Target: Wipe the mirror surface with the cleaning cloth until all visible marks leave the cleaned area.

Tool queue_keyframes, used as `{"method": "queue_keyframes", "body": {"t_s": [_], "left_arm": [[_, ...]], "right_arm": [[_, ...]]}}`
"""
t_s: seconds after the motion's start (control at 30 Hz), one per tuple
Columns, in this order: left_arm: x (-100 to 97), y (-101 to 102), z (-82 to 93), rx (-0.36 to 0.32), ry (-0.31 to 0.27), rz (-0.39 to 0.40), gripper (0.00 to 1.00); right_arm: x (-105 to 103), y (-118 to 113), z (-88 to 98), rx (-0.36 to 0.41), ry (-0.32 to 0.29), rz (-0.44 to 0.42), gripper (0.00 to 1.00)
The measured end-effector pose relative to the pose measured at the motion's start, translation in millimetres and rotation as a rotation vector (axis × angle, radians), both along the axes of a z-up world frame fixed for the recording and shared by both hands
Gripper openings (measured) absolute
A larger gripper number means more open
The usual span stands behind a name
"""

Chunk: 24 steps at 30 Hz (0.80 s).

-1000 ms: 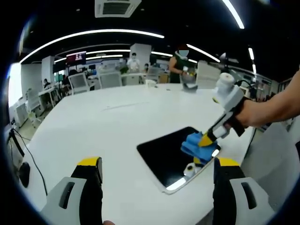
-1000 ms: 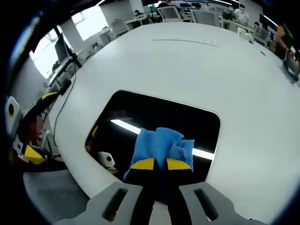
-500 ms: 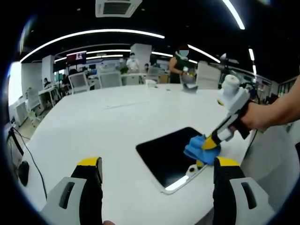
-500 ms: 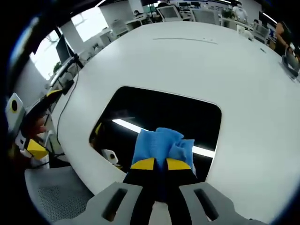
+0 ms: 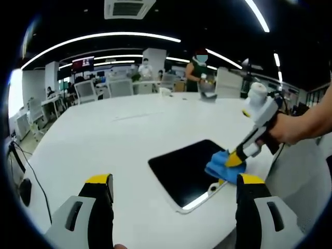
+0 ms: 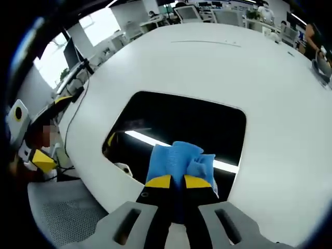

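Gripping the blue cleaning cloth (image 6: pixel 179 161) between its closed yellow-tipped jaws, the right gripper (image 6: pixel 176 181) is pressing the cloth down on the mirror (image 6: pixel 176 124), at the edge of the dark glass nearest to this gripper. The mirror is lying flat on the white table (image 6: pixel 218 67), and its surface is reflecting a bright ceiling light as a thin white line running under the cloth. In the left gripper view, the same right gripper (image 5: pixel 236 158) is coming in from the right, held by a person's hand (image 5: pixel 282 129), and the cloth (image 5: pixel 223 166) is sitting on the right corner of the mirror (image 5: pixel 181 171). The left gripper (image 5: pixel 171 182) is hovering above the table (image 5: pixel 119 135), well apart from the mirror, with its jaws standing wide open and holding nothing. People and chairs are showing far behind the table.
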<state>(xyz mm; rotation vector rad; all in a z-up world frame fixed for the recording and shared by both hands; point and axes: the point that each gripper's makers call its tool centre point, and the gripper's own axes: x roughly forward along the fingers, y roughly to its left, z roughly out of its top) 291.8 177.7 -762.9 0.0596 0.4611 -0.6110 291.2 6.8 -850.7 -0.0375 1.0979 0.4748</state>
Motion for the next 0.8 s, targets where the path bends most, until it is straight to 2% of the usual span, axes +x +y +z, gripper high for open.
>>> {"method": "queue_keyframes", "body": {"t_s": [0.8], "left_arm": [[-3.5,-3,-3.3,-0.011,0.008,0.004,0.99]], "right_arm": [[-18,0,-0.5,0.008,0.019,0.013,0.02]]}}
